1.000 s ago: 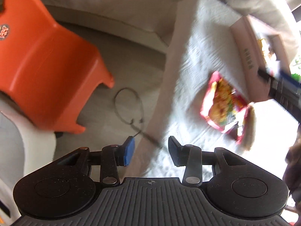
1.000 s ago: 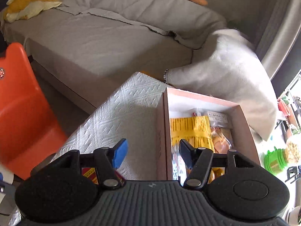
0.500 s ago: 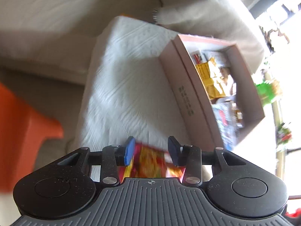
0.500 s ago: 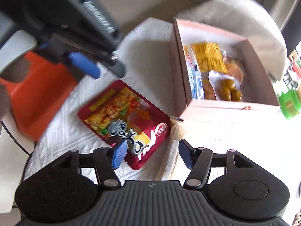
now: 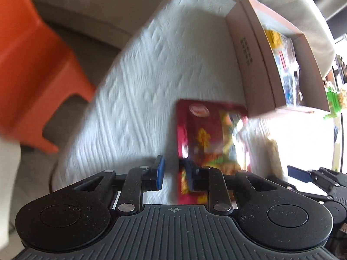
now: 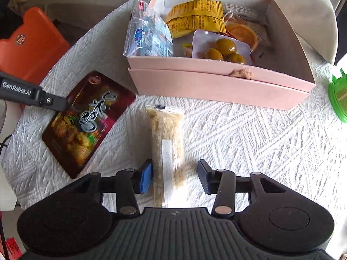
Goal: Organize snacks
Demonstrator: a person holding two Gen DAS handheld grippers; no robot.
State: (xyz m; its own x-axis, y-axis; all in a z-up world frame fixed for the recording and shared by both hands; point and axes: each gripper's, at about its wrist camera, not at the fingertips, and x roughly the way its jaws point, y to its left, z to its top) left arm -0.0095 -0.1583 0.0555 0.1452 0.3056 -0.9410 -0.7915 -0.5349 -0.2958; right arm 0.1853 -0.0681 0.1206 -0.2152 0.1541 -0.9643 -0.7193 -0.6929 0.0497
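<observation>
White textured cloth, glossy red packet

A bench covered with a white textured cloth carries everything. Directly ahead of the right gripper a clear packet of pale crumbly snack lies lengthwise on the cloth, its near end between the closing jaws, and beyond it sits an open pink box of snacks. To that gripper's left a dark red snack packet lies flat and slanted, and a green object sits at the far right edge.
</observation>
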